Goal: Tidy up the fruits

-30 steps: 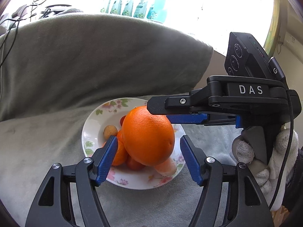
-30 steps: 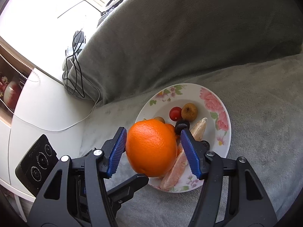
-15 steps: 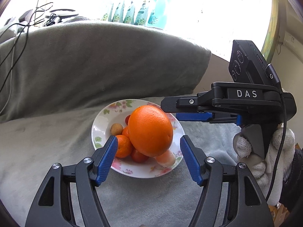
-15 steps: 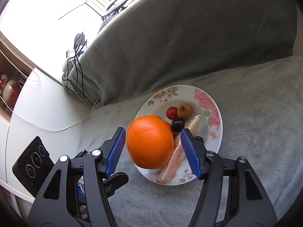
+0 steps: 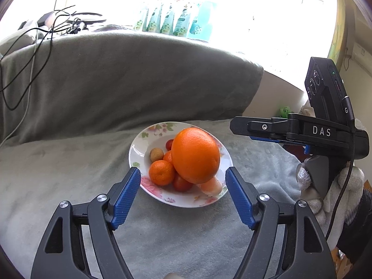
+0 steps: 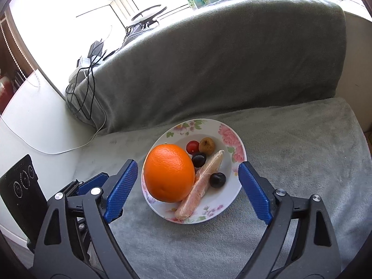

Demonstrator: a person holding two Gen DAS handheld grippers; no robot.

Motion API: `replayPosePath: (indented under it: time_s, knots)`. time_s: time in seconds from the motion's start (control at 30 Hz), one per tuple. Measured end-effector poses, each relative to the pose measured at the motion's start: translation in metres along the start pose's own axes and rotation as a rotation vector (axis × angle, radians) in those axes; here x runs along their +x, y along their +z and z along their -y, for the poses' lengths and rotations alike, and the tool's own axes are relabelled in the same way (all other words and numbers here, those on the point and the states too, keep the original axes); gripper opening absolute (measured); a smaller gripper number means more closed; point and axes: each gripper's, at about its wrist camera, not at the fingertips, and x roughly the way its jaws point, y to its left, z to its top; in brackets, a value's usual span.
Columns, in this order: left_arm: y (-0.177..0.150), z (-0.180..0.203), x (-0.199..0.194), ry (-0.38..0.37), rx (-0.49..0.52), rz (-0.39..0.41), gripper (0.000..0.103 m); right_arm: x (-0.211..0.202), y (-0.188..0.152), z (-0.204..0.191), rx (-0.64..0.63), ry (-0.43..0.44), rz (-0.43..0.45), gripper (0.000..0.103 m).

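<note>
A large orange [image 5: 195,155] sits on top of the other fruit in a flowered white plate [image 5: 137,150] on the grey blanket. Under and beside it lie a small mandarin [image 5: 161,172], a tomato [image 5: 181,183], a tan round fruit [image 5: 156,154] and a wrapped orange segment [image 5: 210,186]. My left gripper [image 5: 183,194] is open and empty, just short of the plate. In the right wrist view the orange [image 6: 169,173] rests on the plate [image 6: 237,186] with two dark plums [image 6: 217,179]. My right gripper [image 6: 187,193] is open and empty, its fingers apart either side of the plate's near rim.
A grey blanket-covered sofa back [image 5: 130,81] rises behind the plate. Cables [image 6: 86,93] hang over its left end beside a white table [image 6: 30,121]. Bottles [image 5: 176,21] stand on the bright windowsill behind. The right gripper's body [image 5: 320,132] is at the right of the left wrist view.
Both grippers have drawn back from the plate, and the right gripper's fingers have spread wider. The orange, earlier between the jaws, now rests on the fruit pile, free of both.
</note>
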Motion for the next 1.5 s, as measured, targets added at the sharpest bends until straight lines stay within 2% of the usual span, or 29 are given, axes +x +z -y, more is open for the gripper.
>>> replayPosePath:
  time_s: [0.1,0.23,0.4,0.57,0.87,1.1,1.5]
  knots:
    - [-0.002,-0.003,-0.004,0.016,-0.014,0.002,0.081,-0.011,-0.004,-0.006,-0.035,-0.062,0.039,0.092]
    - [-0.004,-0.008,-0.013,0.045,-0.035,0.007,0.081,-0.029,-0.011,-0.015,-0.084,-0.162,0.110,0.100]
    - [-0.009,-0.009,-0.034,0.087,-0.033,0.029,0.081,-0.053,-0.026,-0.024,-0.098,-0.268,0.192,0.103]
    - [-0.017,-0.006,-0.058,0.122,-0.028,0.057,0.082,-0.067,-0.039,-0.032,-0.106,-0.343,0.225,0.103]
    - [-0.032,-0.008,-0.085,0.173,-0.050,0.077,0.085,-0.088,-0.068,-0.039,-0.092,-0.397,0.283,0.103]
    - [-0.038,-0.010,-0.097,0.219,-0.067,0.091,0.085,-0.094,-0.074,-0.045,-0.100,-0.391,0.293,0.103]
    - [-0.040,-0.009,-0.103,0.222,-0.083,0.101,0.085,-0.098,-0.076,-0.057,-0.127,-0.392,0.310,0.103]
